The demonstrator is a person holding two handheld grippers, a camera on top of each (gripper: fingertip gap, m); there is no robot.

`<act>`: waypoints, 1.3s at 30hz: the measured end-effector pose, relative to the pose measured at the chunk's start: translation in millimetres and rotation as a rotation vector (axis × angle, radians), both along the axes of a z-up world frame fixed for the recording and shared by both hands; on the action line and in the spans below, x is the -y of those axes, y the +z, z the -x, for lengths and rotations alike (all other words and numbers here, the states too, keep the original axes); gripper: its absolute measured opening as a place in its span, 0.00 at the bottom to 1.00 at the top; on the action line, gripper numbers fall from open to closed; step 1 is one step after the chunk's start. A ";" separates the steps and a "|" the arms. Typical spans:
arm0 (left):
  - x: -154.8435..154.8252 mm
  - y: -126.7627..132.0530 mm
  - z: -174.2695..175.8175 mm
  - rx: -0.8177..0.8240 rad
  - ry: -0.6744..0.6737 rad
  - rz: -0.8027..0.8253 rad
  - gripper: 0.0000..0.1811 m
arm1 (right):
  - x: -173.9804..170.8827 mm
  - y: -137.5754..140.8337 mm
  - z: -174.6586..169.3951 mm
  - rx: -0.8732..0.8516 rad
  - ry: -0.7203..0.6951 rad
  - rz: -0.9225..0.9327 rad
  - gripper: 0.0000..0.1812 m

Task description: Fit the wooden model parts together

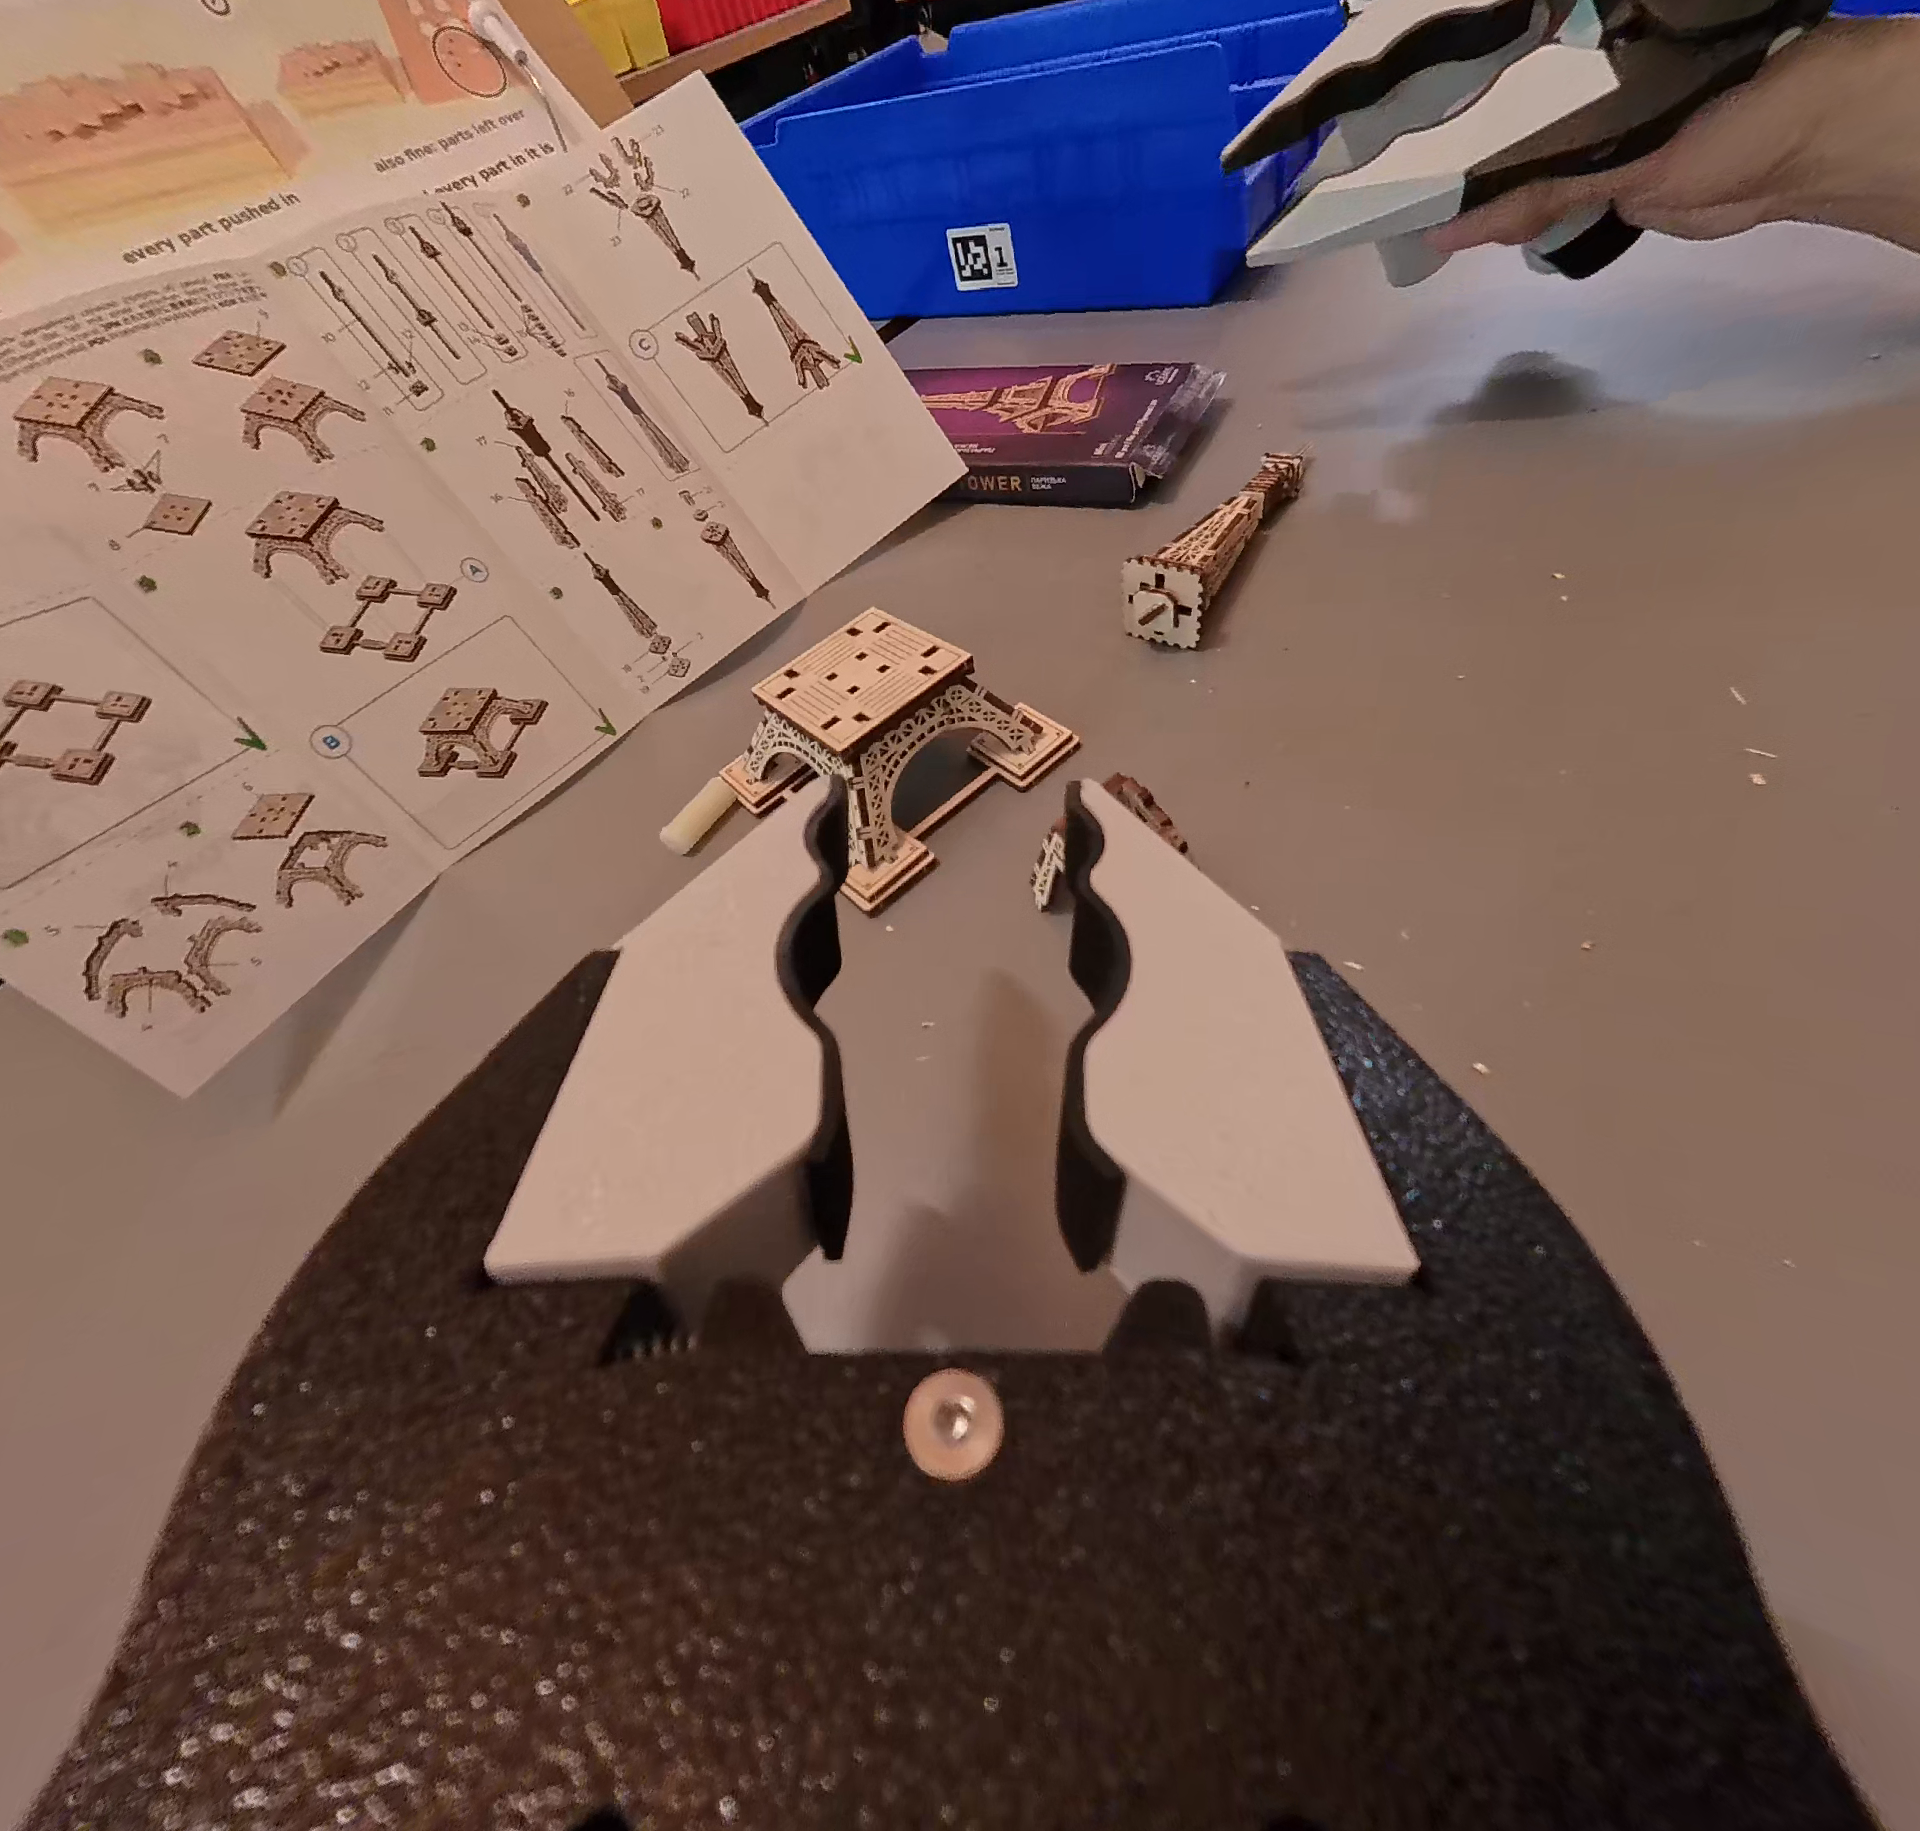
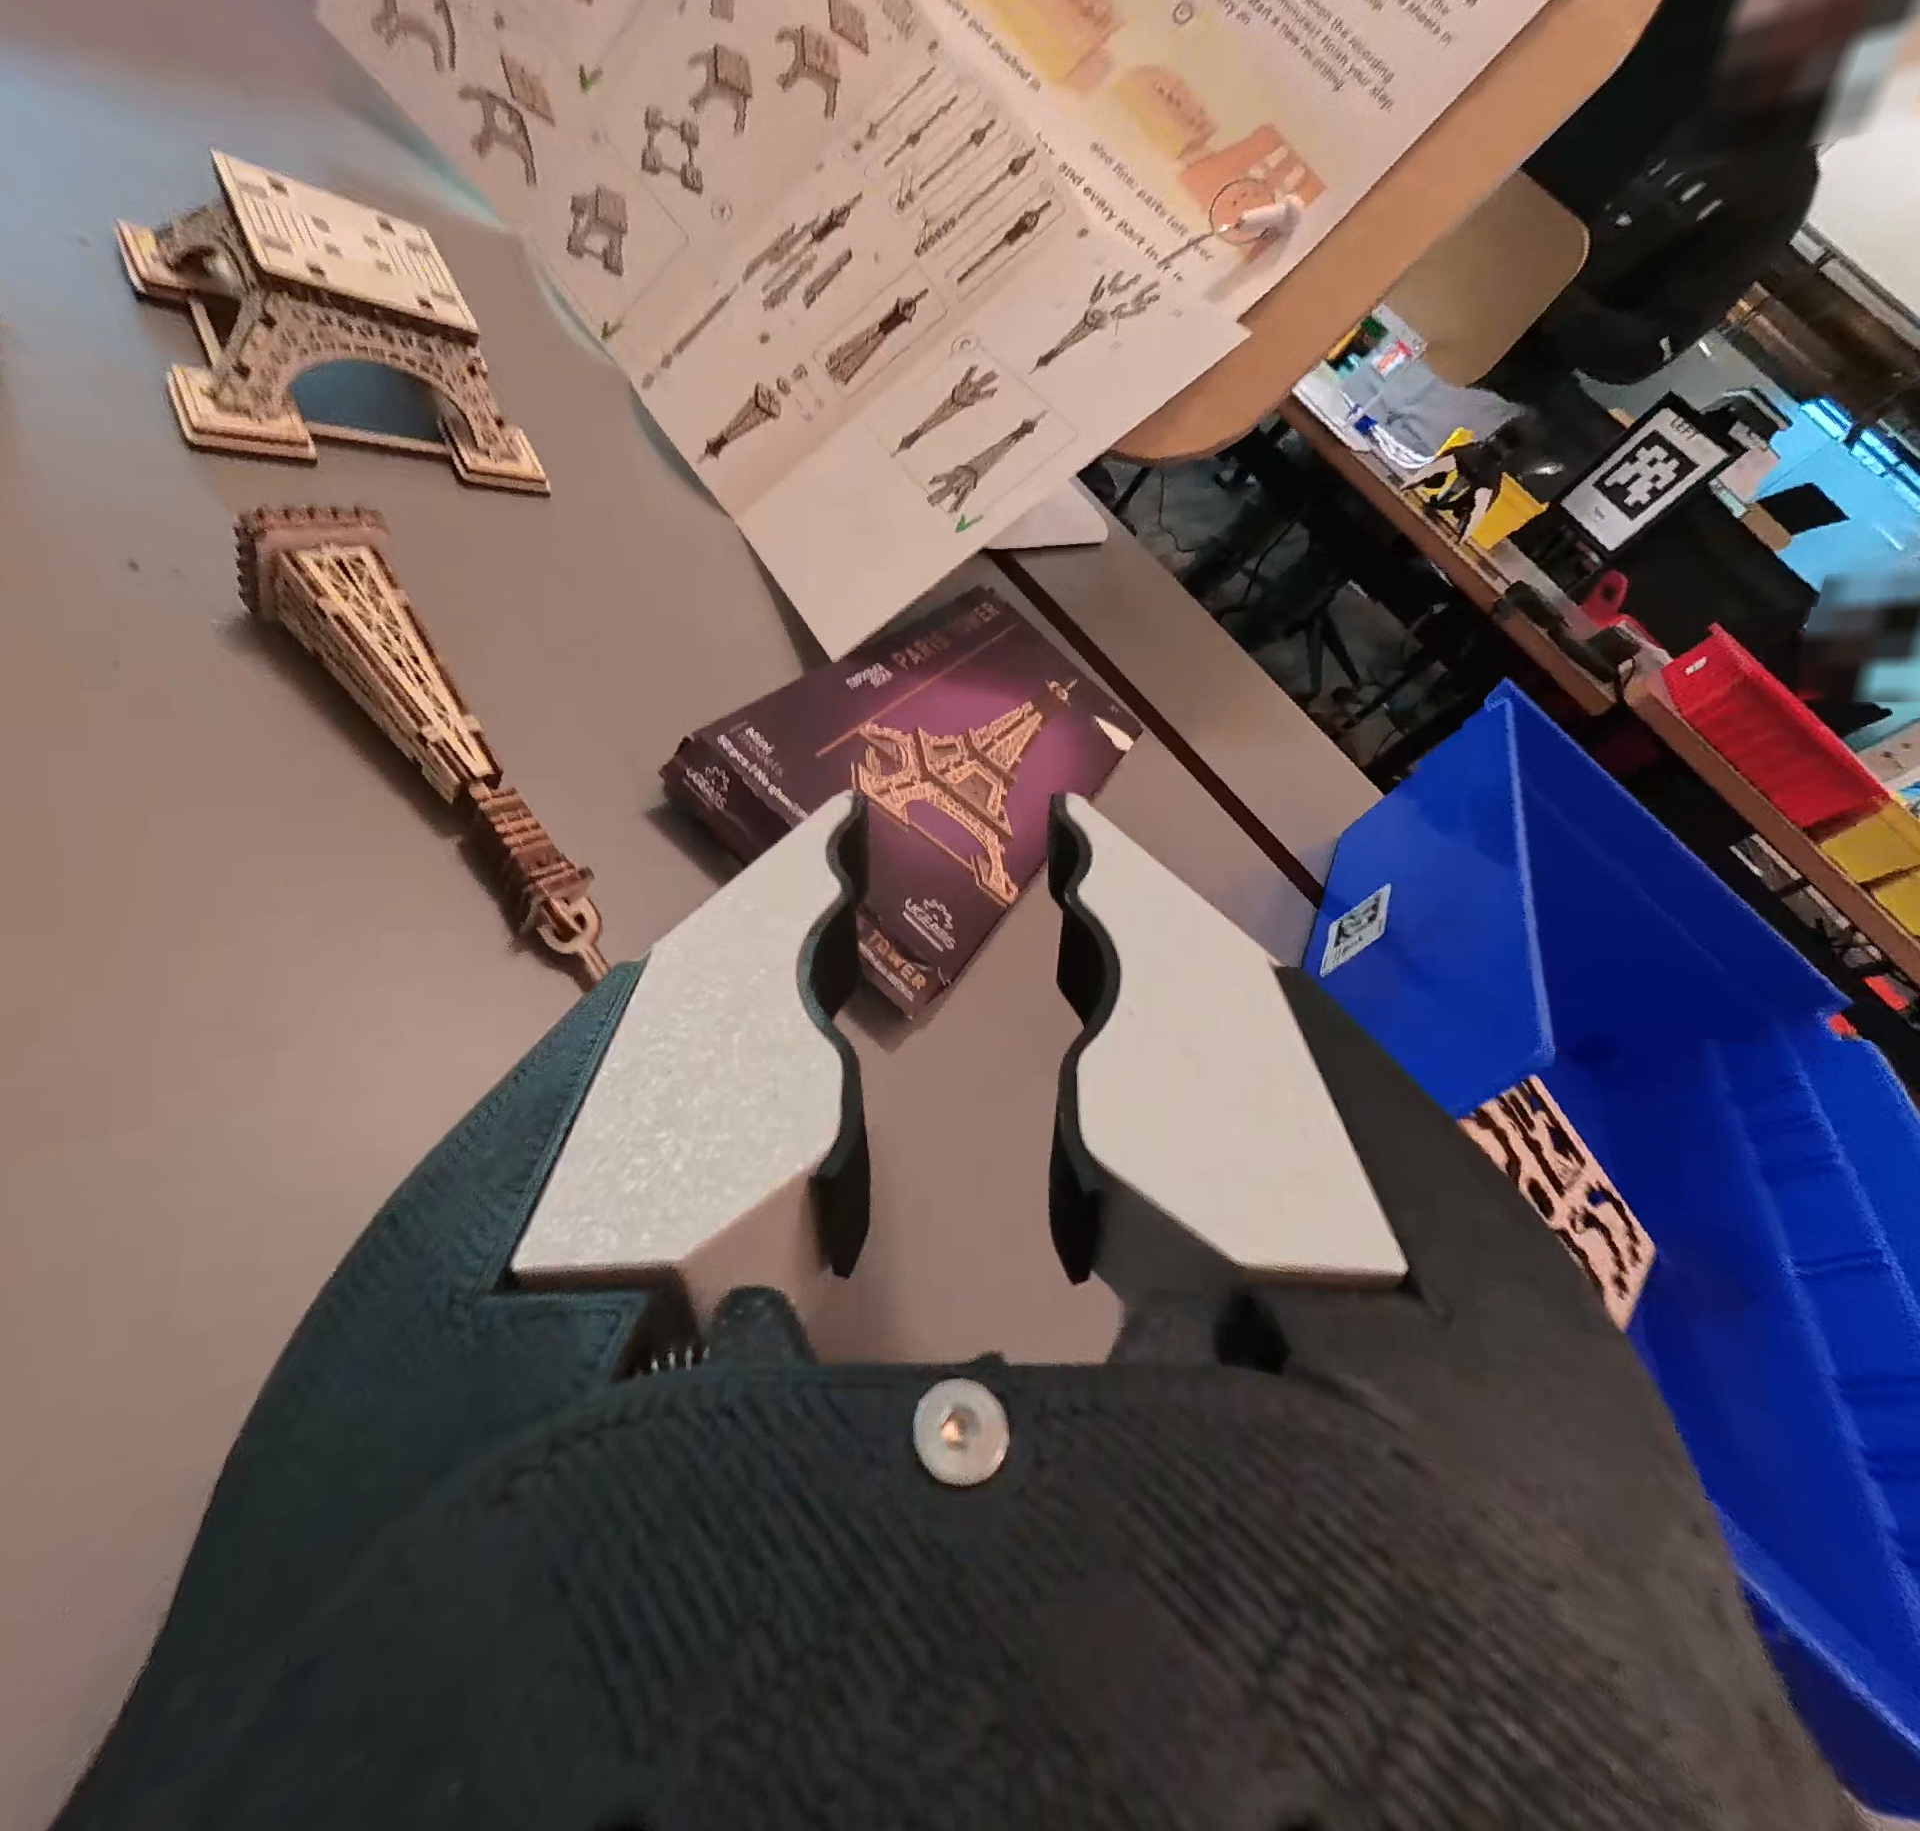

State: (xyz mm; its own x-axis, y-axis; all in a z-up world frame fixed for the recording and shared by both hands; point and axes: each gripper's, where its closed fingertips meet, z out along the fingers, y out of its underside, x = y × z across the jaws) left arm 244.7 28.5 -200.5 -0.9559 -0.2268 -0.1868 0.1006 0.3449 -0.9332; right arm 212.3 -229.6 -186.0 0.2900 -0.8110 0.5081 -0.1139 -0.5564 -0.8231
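The wooden tower base [image 1: 883,732], with four arched legs on a square frame, stands on the grey table just past my left gripper [image 1: 956,805], which is open and empty. The wooden spire section [image 1: 1210,555] lies on its side to the right of the base. Small dark wooden pieces [image 1: 1143,810] lie by my right fingertip. My right gripper [image 2: 956,815] is open and empty, raised above the table over the purple kit box [image 2: 914,784]. It also shows at the top right of the left wrist view [image 1: 1242,212]. The base [image 2: 332,327] and spire [image 2: 395,701] lie to its left.
An instruction sheet [image 1: 416,534] is propped up at the left. A blue bin [image 1: 1039,150] stands at the back, with a cut-out wooden sheet [image 2: 1558,1189] inside. A cream stick [image 1: 701,820] lies by the base. Wood crumbs dot the table. There is about 25 cm between the tips of the two grippers.
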 end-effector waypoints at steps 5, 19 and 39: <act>-0.3 1.0 5.4 0.014 -0.038 0.005 0.21 | -31.1 3.2 5.1 -0.011 0.151 -0.102 0.25; -6.4 -22.4 24.7 -0.047 -0.184 -0.149 0.23 | -200.6 -25.2 27.0 -0.327 0.530 -0.252 0.25; -14.7 -39.6 -3.4 -0.051 -0.007 -0.265 0.16 | -256.0 -59.6 -5.2 -0.550 0.427 -0.251 0.25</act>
